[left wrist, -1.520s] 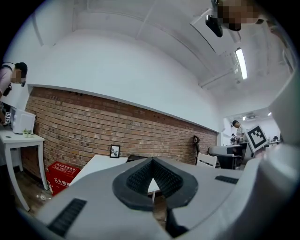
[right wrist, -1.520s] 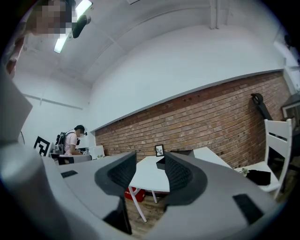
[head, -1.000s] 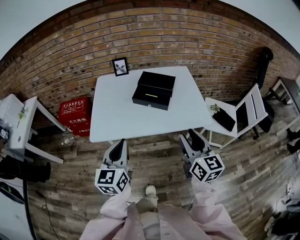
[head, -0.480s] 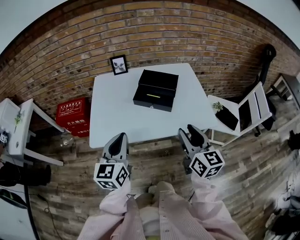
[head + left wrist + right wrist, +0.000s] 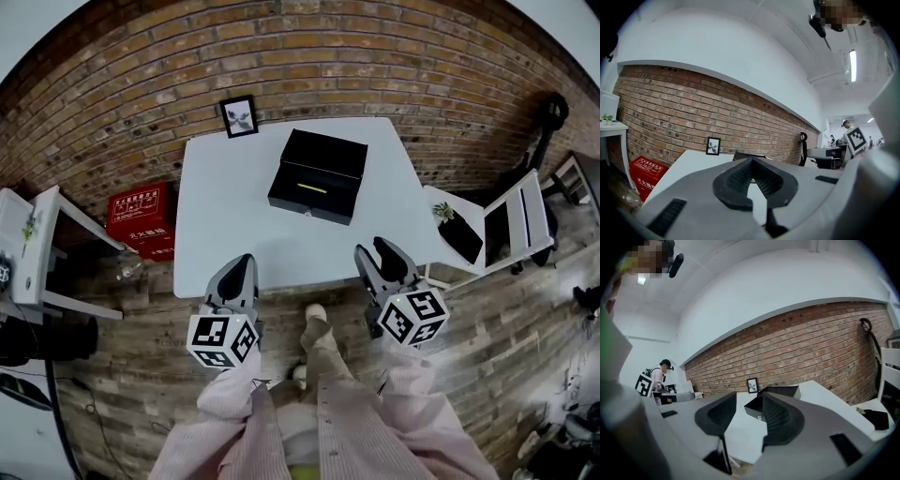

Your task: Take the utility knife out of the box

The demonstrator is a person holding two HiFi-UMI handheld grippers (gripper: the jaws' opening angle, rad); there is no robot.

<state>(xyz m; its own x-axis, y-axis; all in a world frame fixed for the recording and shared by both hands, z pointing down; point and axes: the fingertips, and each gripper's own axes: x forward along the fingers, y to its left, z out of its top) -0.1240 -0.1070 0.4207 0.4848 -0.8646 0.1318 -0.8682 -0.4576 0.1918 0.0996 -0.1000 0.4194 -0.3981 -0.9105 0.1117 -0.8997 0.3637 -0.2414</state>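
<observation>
Plainly, this is the approach step, and nothing has been touched yet. The black box [image 5: 319, 175] sits open on the white surface [image 5: 230, 220], toward its far edge and a little right of the middle, with its lid tipped back. The utility knife [image 5: 312, 188] lies inside it as a thin yellowish bar. Both grippers hang short of the near edge, over the wooden floor [image 5: 309, 286] and well apart from the box. The left gripper [image 5: 239, 272] has its fingers drawn together at the tips, with nothing between them. The right gripper [image 5: 382, 255] has its fingers spread wide and is also empty, and its own view looks straight across the surface at the box. The next move probably calls for carrying the open right gripper forward over the near edge. It would then lower into the box and line the fingers up across the narrow knife before closing.
</observation>
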